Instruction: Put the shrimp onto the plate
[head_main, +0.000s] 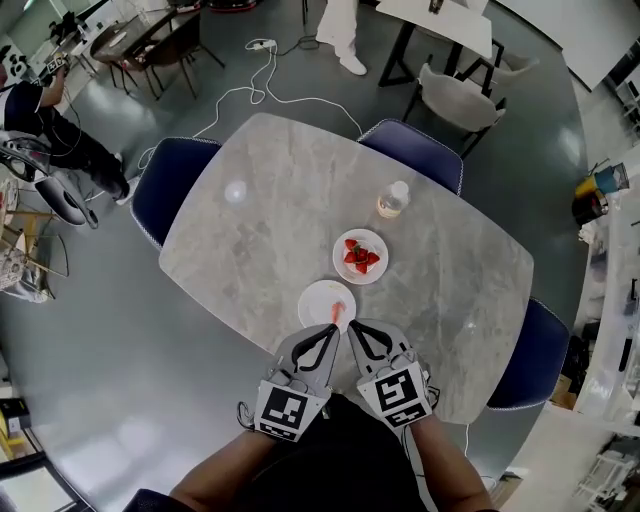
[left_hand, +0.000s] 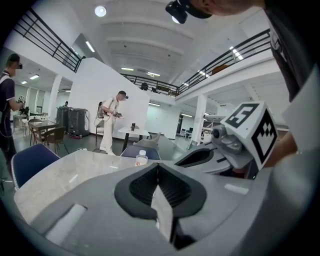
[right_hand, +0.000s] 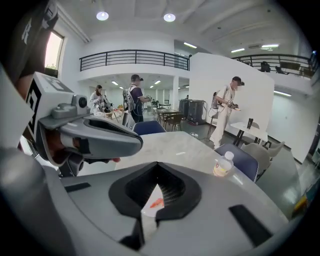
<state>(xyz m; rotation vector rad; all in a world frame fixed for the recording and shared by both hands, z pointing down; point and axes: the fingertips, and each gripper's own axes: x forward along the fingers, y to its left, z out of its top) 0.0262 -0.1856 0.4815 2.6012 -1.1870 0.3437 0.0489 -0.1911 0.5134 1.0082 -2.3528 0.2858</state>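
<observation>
A small orange shrimp (head_main: 338, 311) lies on the right part of a white plate (head_main: 318, 298) near the table's front edge. Through the opening under the right jaws the shrimp (right_hand: 156, 202) shows again on that plate. My left gripper (head_main: 332, 331) is shut and holds nothing, its tips just short of the plate's near rim. My right gripper (head_main: 353, 328) is shut and empty too, right beside the left one and next to the shrimp. In the left gripper view the left gripper (left_hand: 158, 168) has its jaws together, and the right gripper (right_hand: 158, 168) shows the same in its own view.
A second white plate with red strawberries (head_main: 360, 256) sits just beyond the first. A small bottle (head_main: 393, 200) stands farther back on the marble table (head_main: 260, 200). Blue chairs (head_main: 168, 185) ring the table. A person in white (right_hand: 226, 112) stands far off.
</observation>
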